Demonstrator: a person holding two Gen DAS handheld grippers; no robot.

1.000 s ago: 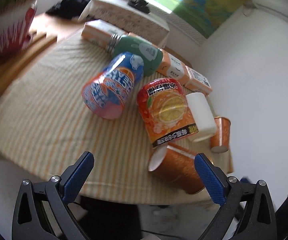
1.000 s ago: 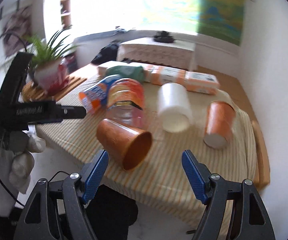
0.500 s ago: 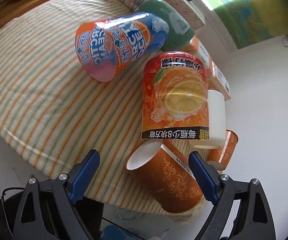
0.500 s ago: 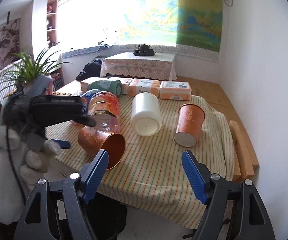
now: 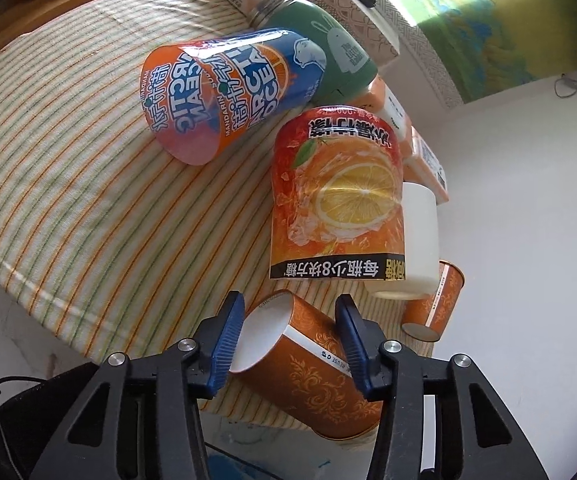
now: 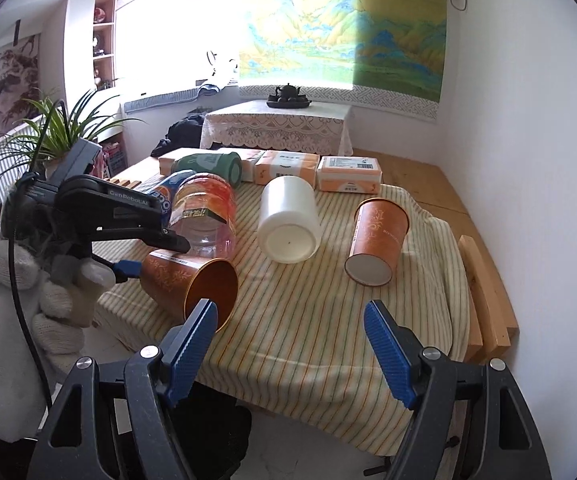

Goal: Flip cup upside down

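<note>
An orange paper cup (image 5: 312, 372) lies on its side at the near edge of the striped table; it also shows in the right wrist view (image 6: 192, 280), mouth toward that camera. My left gripper (image 5: 290, 344) has closed on its base end, blue pads against both sides. My right gripper (image 6: 288, 344) is open and empty, low in front of the table. A second orange cup (image 6: 376, 240) and a white cup (image 6: 288, 220) lie on their sides further right.
A clear cup with an orange label (image 5: 338, 200), a blue-orange cup (image 5: 228, 92) and a green flask (image 5: 320, 48) lie behind the held cup. Tissue boxes (image 6: 348, 174) line the table's far edge. A potted plant (image 6: 60, 132) stands left. The table edge (image 6: 328, 392) is close.
My left gripper moved in over the near orange cup and its jaws narrowed from wide open onto the cup's base end. The right gripper stayed open and barely moved.
</note>
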